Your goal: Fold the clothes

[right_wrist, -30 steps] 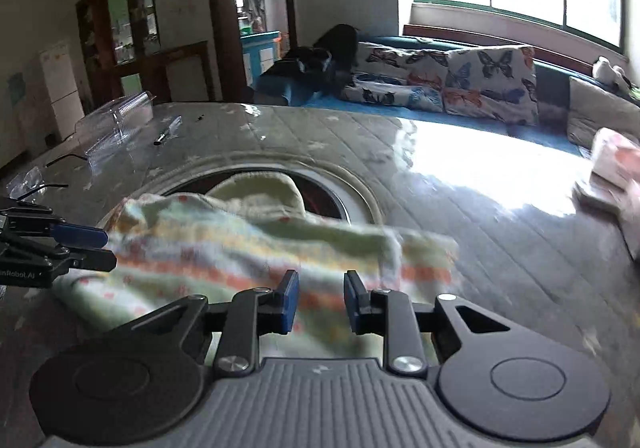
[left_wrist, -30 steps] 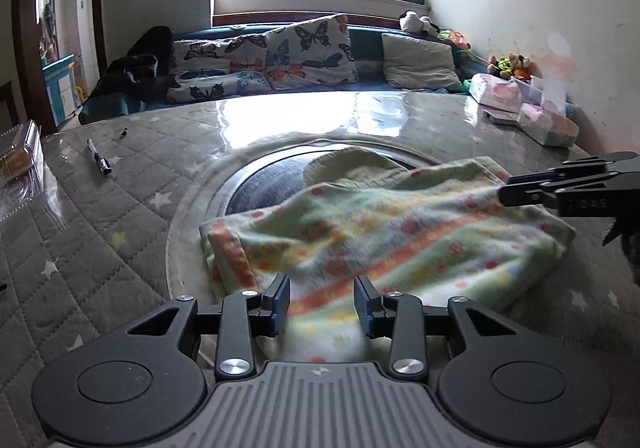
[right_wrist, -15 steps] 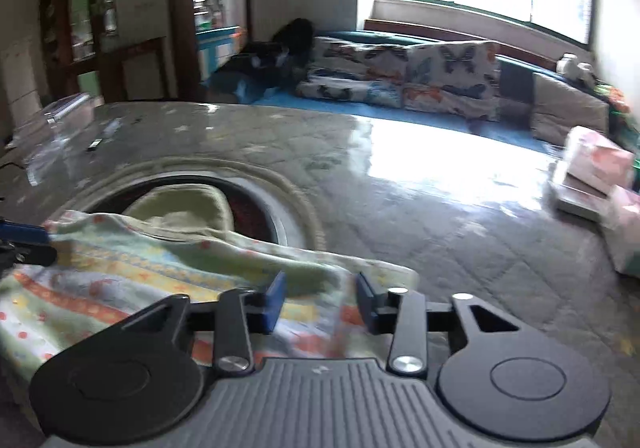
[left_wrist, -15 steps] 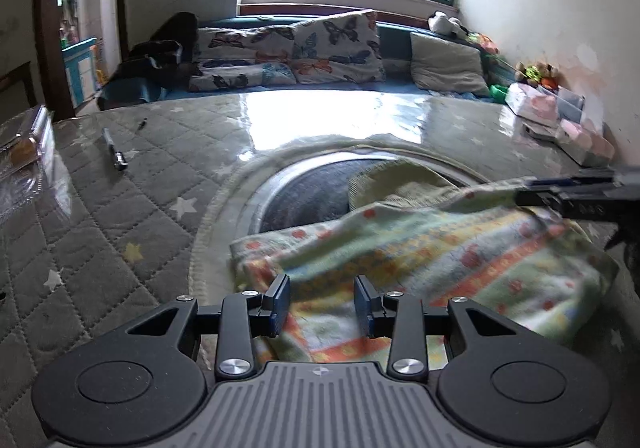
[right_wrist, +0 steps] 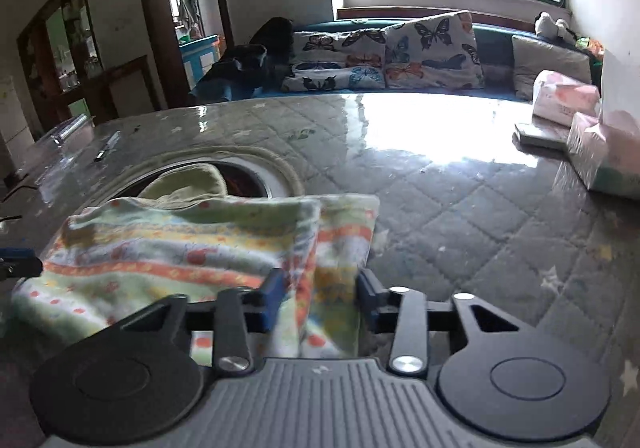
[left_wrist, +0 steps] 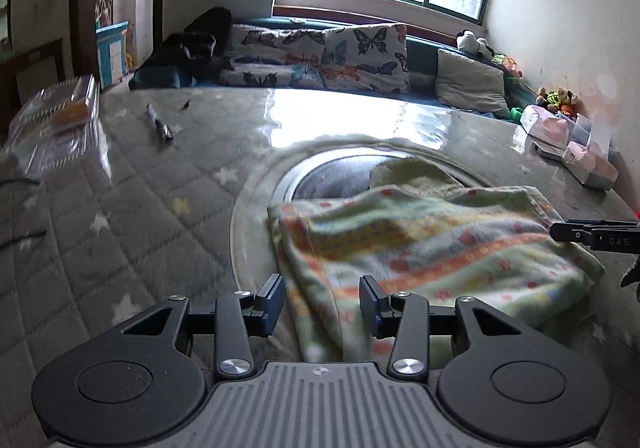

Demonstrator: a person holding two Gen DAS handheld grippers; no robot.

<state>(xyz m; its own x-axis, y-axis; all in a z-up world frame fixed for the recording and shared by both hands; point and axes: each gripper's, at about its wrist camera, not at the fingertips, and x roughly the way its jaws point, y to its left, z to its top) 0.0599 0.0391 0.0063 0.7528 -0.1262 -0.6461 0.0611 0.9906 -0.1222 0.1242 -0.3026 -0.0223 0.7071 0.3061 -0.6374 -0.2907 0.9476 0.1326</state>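
Observation:
A folded fleece garment with green, orange and yellow stripes (left_wrist: 432,248) lies on the quilted table over a round recess; it also shows in the right wrist view (right_wrist: 192,248). My left gripper (left_wrist: 322,304) is open, its fingers either side of the garment's near left corner. My right gripper (right_wrist: 320,298) is open at the garment's near right corner, cloth lying between the fingers. The right gripper's tips (left_wrist: 568,234) show at the right edge of the left wrist view, by the garment's far right edge.
A yellow-green cloth (left_wrist: 408,172) sits in the recess behind the garment. A pen (left_wrist: 160,124) and a clear plastic box (left_wrist: 60,116) lie at the left. Pink tissue packs (right_wrist: 592,136) stand at the right. A sofa with butterfly cushions (left_wrist: 320,60) is beyond the table.
Both grippers have opened wider and drawn back toward the garment's near corners. The garment has settled flat on the table.

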